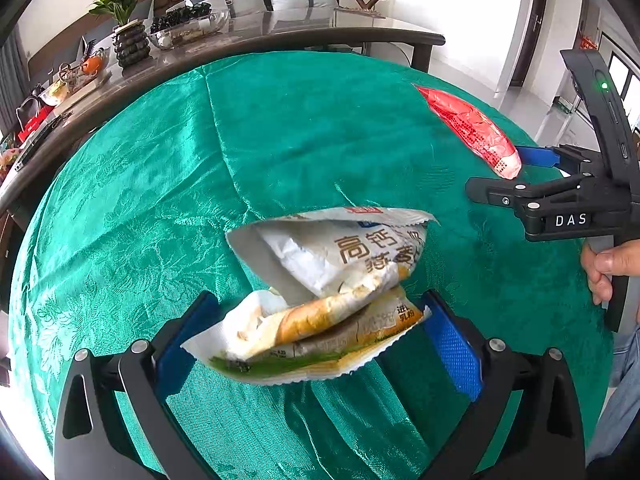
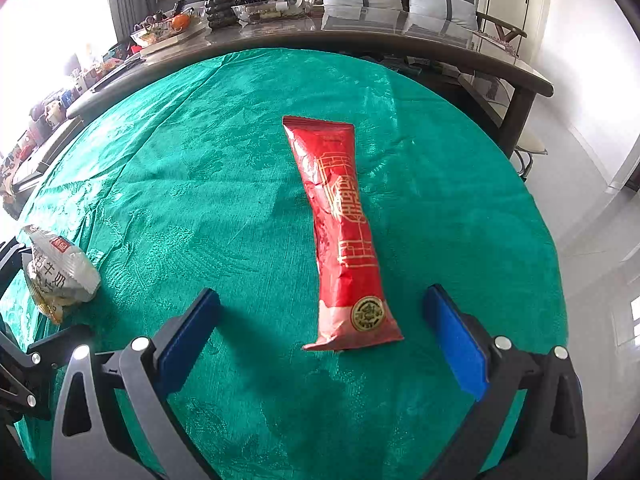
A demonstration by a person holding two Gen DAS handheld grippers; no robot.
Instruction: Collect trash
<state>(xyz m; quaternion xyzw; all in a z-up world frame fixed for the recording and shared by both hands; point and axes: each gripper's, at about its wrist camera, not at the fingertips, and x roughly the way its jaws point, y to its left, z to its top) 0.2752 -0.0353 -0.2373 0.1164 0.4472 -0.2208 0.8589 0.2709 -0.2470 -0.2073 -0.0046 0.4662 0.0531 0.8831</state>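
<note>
A crumpled white and yellow snack wrapper lies folded between the blue pads of my left gripper, whose jaws stand wide open around it; its edges reach both pads without being squeezed. The same wrapper shows at the left edge of the right wrist view. A long red snack packet lies flat on the green tablecloth, its near end between the fingers of my open right gripper, closer to the right pad and touching neither. In the left wrist view the red packet lies in front of the right gripper.
A dark long table stands just behind the green cloth, carrying a potted plant, a glass bowl and a fruit dish. Grey cushions line a sofa beyond. A person's hand grips the right gripper's handle.
</note>
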